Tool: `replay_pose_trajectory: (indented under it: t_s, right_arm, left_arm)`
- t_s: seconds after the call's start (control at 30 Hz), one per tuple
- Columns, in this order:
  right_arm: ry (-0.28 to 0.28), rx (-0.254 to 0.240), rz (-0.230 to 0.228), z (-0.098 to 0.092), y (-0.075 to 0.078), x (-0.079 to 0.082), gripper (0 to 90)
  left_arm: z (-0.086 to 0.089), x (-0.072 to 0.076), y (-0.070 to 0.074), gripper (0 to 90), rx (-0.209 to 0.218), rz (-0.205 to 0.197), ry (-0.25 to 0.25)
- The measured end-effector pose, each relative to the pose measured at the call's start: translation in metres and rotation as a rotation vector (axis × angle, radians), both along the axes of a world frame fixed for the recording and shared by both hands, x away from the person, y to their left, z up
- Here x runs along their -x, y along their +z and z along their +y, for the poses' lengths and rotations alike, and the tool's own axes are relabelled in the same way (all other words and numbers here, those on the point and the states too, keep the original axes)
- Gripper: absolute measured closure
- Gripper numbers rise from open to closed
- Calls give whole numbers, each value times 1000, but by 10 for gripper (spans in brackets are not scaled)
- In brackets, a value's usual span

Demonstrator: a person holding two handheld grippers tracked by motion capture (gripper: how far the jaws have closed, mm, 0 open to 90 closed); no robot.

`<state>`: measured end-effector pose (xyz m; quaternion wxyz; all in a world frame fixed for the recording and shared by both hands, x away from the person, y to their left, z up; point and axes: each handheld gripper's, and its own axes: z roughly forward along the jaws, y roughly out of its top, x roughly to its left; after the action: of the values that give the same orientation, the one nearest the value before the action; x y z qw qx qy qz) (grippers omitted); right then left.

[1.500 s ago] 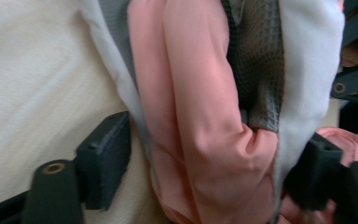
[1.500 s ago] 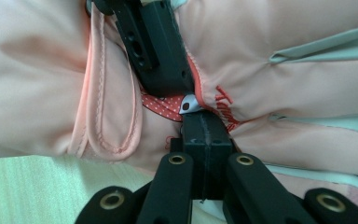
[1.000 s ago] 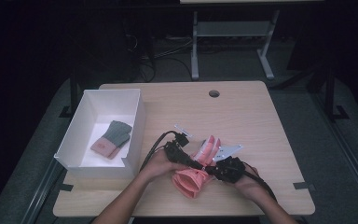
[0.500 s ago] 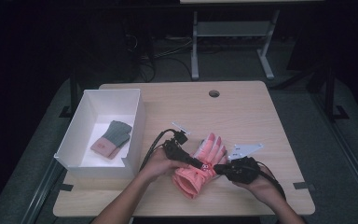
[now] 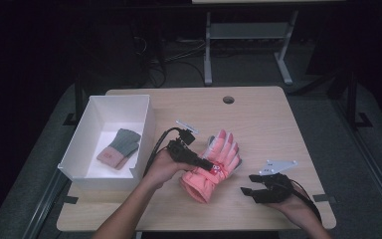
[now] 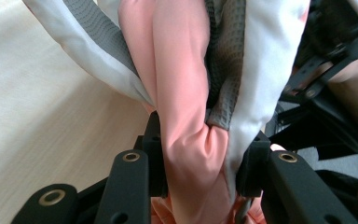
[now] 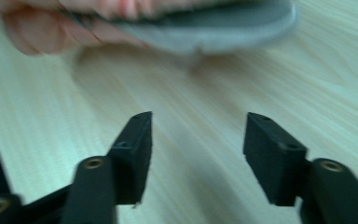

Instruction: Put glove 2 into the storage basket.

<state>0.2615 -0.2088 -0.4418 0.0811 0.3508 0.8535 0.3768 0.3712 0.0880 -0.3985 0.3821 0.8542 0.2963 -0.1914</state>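
The pink ski glove (image 5: 214, 167) sits on the wooden table (image 5: 278, 124) near the front edge, its long axis running diagonally: cuff toward the person, fingers pointing up and away to the right. The left gripper (image 5: 199, 162) comes across it from the left and pinches a fold of the pink and grey fabric (image 6: 191, 140) between its jaws, the pads pressing in on both sides. The right gripper (image 5: 251, 191) lies well off to the glove's right, at about the level of the cuff, its jaws having just been opening and now spread with nothing between them but bare tabletop (image 7: 196, 140). To the left, just beyond the left hand (image 5: 161, 167), stands a white box (image 5: 146, 119) with a smaller grey and pink glove (image 5: 119, 147) already in it. I'd judge the left side carries it: the box lies directly left.
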Motion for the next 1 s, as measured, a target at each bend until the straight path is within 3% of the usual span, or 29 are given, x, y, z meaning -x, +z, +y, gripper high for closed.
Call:
replay_pose_trajectory:
  t_s: [0.2, 0.4, 0.7, 1.0]
  right_arm:
    - [-30, 34, 6, 2, -5, -2, 271]
    - [-40, 22, 7, 2, -6, -3, 170]
    - [-47, 30, 3, 4, -8, -3, 139]
    - [-53, 40, -10, 5, -9, -4, 102]
  left_arm:
    - [9, 0, 25, 630, -4, -10, 33]
    - [21, -3, 47, 629, 1, -24, 75]
    - [48, -7, 84, 628, -11, -70, 119]
    - [89, -11, 118, 627, 2, -117, 207]
